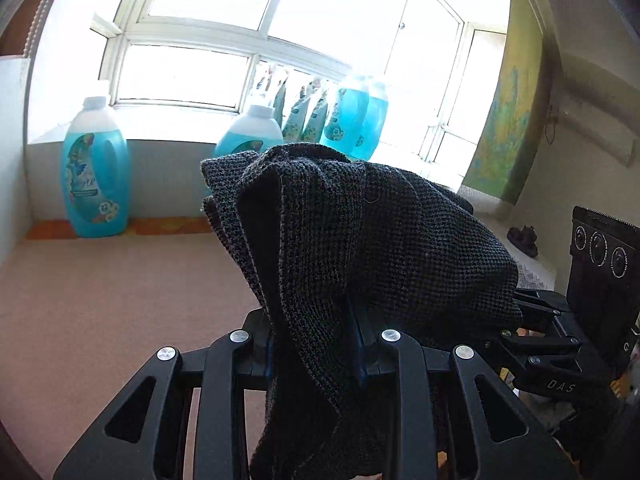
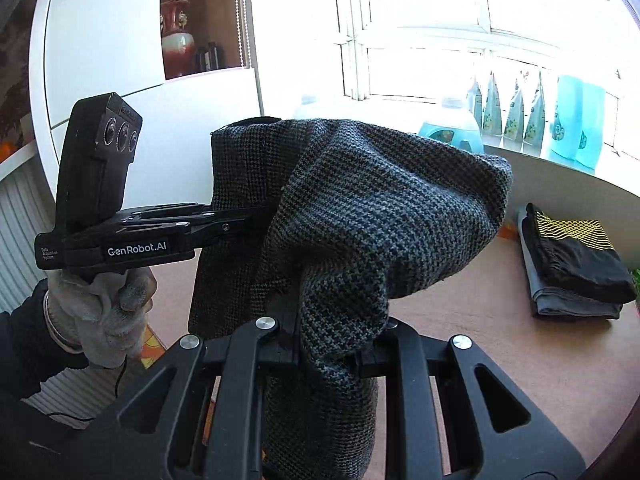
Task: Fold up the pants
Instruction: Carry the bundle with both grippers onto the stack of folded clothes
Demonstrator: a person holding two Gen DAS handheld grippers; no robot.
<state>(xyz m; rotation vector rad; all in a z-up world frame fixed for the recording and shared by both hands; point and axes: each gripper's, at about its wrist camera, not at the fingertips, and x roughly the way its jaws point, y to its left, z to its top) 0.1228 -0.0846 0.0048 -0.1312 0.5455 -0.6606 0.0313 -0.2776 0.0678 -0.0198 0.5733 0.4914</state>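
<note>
The pants (image 1: 360,248) are dark grey houndstooth cloth, bunched and lifted above the table. My left gripper (image 1: 316,344) is shut on a fold of them; the cloth drapes over its fingers and hides the tips. My right gripper (image 2: 324,340) is shut on another part of the same pants (image 2: 380,216), which hang over and below its jaws. In the right wrist view the left gripper (image 2: 240,220) pinches the cloth from the left, held by a gloved hand (image 2: 104,312). In the left wrist view the right gripper's body (image 1: 560,344) is at the right.
The pink table top (image 1: 120,300) lies below. Blue detergent bottles (image 1: 96,172) and pouches (image 1: 304,116) line the window sill. A stack of folded clothes (image 2: 576,268) sits at the table's right. A white cabinet with a red vase (image 2: 176,40) stands at the left.
</note>
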